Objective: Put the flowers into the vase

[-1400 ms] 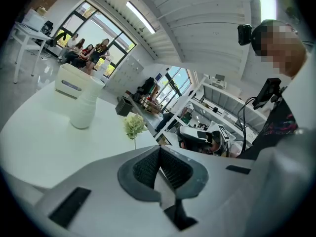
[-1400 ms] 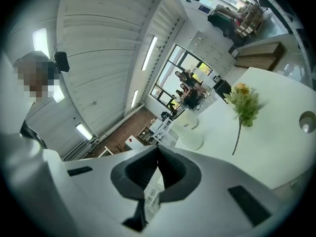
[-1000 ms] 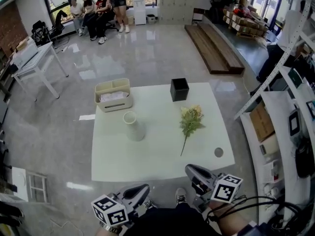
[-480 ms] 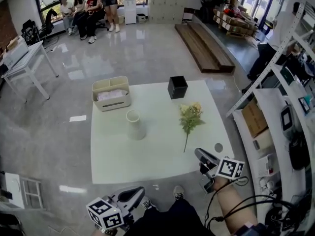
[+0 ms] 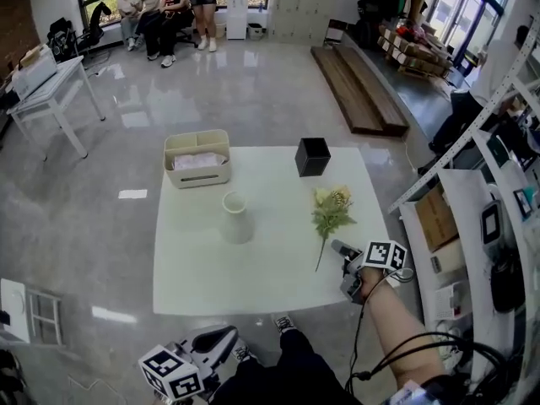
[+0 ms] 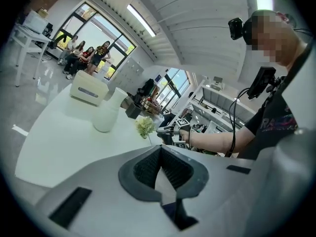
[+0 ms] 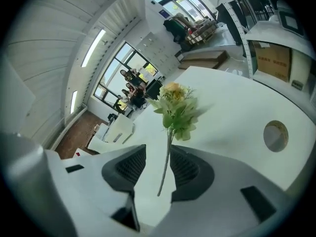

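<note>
Opening jaws of right gripper (image 7: 157,163) astride stem of flowers (image 7: 176,107), lower centre, not pinching | likely light, thin, bendy: pinch mid-stem gently | left gripper (image 6: 160,151) clenched, empty

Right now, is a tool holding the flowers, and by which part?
Nothing is held yet. The right tool is opening its jaws, with the flowers' stem between them, unpinched. The left tool is shut and empty.

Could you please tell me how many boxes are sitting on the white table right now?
2. A beige box stands at the far left corner of the table, beyond the vase; a small black box stands near the far edge, beyond the flowers. None seems hidden.
</note>
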### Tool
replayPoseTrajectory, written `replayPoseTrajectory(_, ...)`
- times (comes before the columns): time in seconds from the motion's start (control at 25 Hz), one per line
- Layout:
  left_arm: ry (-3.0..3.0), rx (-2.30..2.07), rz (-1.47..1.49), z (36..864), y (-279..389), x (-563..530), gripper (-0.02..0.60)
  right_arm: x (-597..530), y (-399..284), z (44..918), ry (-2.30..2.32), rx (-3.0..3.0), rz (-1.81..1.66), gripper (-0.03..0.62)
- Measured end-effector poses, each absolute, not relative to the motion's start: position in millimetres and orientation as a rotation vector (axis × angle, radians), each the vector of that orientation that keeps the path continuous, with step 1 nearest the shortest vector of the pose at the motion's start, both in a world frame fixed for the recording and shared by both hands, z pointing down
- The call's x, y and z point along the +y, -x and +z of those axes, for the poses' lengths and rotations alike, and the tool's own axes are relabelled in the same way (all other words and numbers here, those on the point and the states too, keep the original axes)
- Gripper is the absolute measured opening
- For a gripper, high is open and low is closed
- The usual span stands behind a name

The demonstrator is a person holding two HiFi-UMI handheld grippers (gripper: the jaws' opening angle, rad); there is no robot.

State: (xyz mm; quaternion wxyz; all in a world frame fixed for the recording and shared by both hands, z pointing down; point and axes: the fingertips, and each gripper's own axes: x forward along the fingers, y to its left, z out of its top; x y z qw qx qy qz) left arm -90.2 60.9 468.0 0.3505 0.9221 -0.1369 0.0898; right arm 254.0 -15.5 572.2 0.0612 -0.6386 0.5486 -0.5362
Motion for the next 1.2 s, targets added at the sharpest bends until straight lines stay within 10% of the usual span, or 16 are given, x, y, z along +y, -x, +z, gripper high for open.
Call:
replayPoseTrajectory(0.68, -2.345, -0.554, 0.199, 471.6, 54.0, 42.2, 0.002, -82.8, -285.8, 640.9, 1.960, 1.577, -2.070, 0.183)
replayPoseTrajectory(1.2, -2.325, -0.564, 0.176, 470.6, 54.1, 33.3, 0.002, -76.1, -289.2, 642.0, 1.975, 1.702, -1.958, 0.071)
